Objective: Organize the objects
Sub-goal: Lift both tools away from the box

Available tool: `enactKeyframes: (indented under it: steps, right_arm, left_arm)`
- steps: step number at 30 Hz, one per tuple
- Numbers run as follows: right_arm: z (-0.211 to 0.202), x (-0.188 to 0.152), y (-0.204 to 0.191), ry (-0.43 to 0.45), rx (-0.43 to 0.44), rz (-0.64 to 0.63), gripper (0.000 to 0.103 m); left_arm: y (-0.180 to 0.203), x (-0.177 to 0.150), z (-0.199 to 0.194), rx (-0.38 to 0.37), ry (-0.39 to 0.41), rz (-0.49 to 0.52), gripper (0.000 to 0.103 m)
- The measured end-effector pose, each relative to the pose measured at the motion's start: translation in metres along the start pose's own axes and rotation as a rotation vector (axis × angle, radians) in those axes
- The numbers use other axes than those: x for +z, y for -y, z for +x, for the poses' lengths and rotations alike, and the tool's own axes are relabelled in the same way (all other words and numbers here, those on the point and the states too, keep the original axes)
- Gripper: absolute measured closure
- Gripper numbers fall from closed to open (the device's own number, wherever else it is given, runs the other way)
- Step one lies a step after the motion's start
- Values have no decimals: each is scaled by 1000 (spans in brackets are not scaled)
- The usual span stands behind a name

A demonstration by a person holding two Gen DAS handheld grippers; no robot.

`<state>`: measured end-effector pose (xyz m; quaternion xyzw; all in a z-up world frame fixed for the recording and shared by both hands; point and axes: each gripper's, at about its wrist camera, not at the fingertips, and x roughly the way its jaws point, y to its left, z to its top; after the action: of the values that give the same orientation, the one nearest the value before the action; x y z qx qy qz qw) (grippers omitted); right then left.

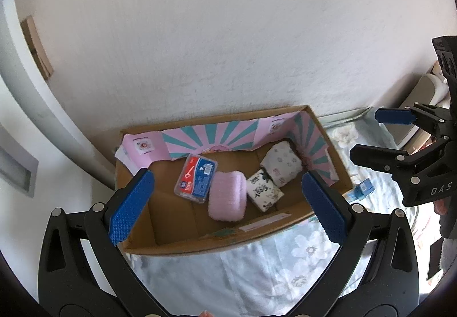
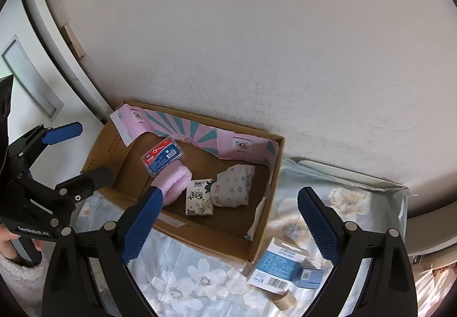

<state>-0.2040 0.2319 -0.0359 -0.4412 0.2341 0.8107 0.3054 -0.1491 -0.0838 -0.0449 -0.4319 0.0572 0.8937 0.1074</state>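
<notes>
An open cardboard box (image 1: 217,244) (image 2: 222,240) lined with pink and teal paper stands against the wall on a flowered cloth. Inside lie a red and blue plastic case (image 1: 196,178) (image 2: 163,156), a pink fluffy roll (image 1: 227,195) (image 2: 174,178), a black and white tissue pack (image 1: 264,190) (image 2: 200,197) and a white patterned pack (image 1: 281,164) (image 2: 234,185). My left gripper (image 1: 227,207) hangs open above the box with nothing between its fingers. My right gripper (image 2: 231,225) is open too, above the box's near right corner, nothing in it. A blue and white carton (image 2: 281,265) (image 1: 361,190) lies outside the box.
The white wall (image 1: 228,31) rises right behind the box. A pale door frame (image 2: 51,40) stands at the left. A small brown object (image 2: 284,300) lies on the flowered cloth (image 2: 200,280) by the carton. A hand in a grey sleeve (image 2: 17,265) holds the left gripper.
</notes>
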Motion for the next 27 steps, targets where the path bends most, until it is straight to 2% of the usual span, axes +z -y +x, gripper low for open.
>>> enactKeyframes:
  steps: [19,27]
  right_arm:
    - [-71,-50,49,57,48,-36,9]
    - [-94,-75,66,82,-16,-90,9]
  left_arm:
    - [79,-10,-30,-19,31,-1,0]
    - [116,-20,-34,-35,38,-19,0]
